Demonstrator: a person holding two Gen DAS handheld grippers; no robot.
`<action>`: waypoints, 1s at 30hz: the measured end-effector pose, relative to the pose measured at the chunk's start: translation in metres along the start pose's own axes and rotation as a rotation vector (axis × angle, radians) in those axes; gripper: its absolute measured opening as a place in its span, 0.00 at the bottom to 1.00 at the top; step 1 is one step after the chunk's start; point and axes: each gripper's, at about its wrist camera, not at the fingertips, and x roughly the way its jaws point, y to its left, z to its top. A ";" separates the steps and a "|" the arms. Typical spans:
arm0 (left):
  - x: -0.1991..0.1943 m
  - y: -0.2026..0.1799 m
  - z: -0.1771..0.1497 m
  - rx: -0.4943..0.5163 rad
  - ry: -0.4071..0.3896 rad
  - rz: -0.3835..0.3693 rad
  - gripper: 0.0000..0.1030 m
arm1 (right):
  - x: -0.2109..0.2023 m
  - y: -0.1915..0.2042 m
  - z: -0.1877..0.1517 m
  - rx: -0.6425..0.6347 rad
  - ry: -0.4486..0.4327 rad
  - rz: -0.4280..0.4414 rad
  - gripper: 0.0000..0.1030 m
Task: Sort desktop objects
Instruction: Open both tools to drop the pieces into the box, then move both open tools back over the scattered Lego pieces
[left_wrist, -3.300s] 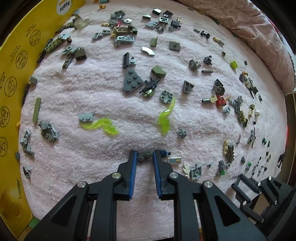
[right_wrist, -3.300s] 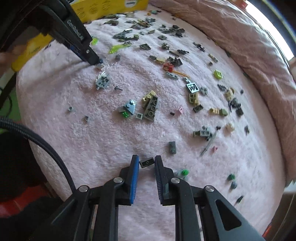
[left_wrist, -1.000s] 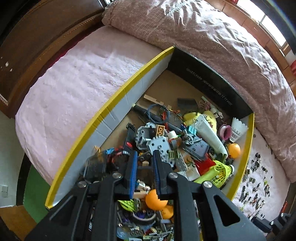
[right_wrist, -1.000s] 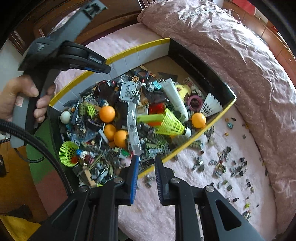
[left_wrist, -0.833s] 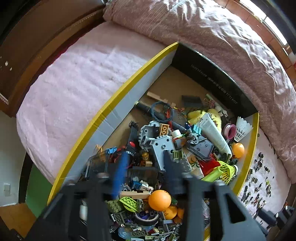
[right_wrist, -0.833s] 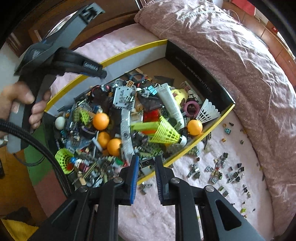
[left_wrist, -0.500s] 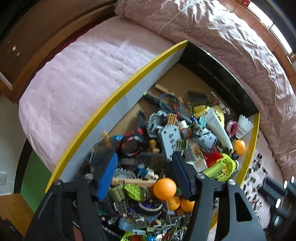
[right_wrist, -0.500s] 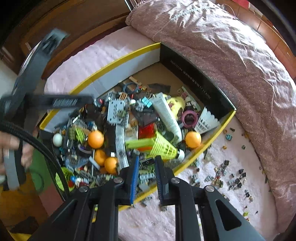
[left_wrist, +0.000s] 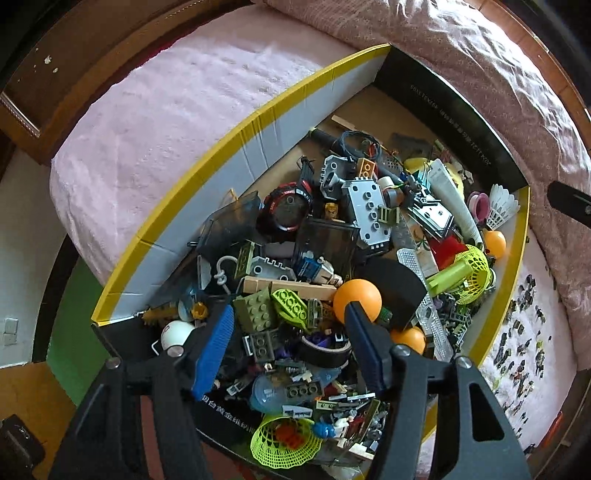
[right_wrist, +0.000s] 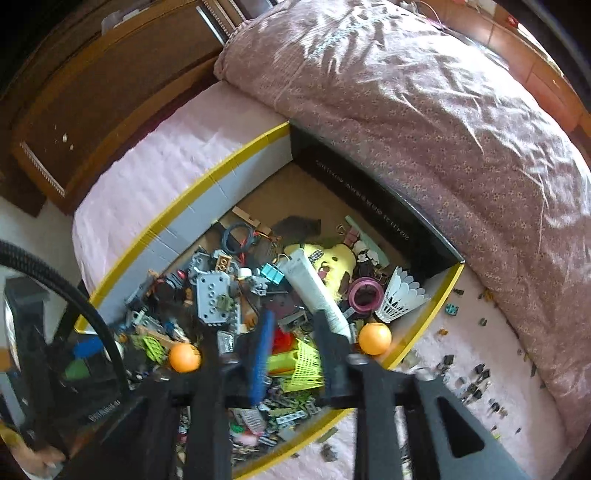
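Grippers hang over a yellow-rimmed cardboard box (left_wrist: 236, 133) crammed with toys, bricks, orange balls and shuttlecocks, set on a pink towel-covered bed. The left gripper (left_wrist: 288, 325) points straight down into the box; its jaws have just been opening and now stand wide with nothing between them, whereas a second ago they were pinched on a small dark brick, so that piece seems to have dropped among the clutter below. The right gripper (right_wrist: 293, 332), blurred, hovers near the box's near edge above a neon green mesh toy (right_wrist: 299, 363); its jaws have just been opening too, stand partly apart, and the small dark brick held earlier no longer shows between them. Many small bricks (right_wrist: 476, 380) still lie scattered on the towel beside the box, so sorting looks far from finished.
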 end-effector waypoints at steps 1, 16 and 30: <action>-0.001 0.000 0.000 -0.001 -0.002 0.000 0.65 | -0.001 -0.001 0.000 0.010 0.002 0.004 0.46; -0.015 -0.014 -0.008 0.062 -0.011 0.006 0.70 | -0.024 -0.026 -0.074 0.223 0.006 0.042 0.48; -0.033 -0.086 -0.030 0.221 0.007 -0.002 0.70 | -0.075 -0.108 -0.223 0.531 0.020 -0.062 0.48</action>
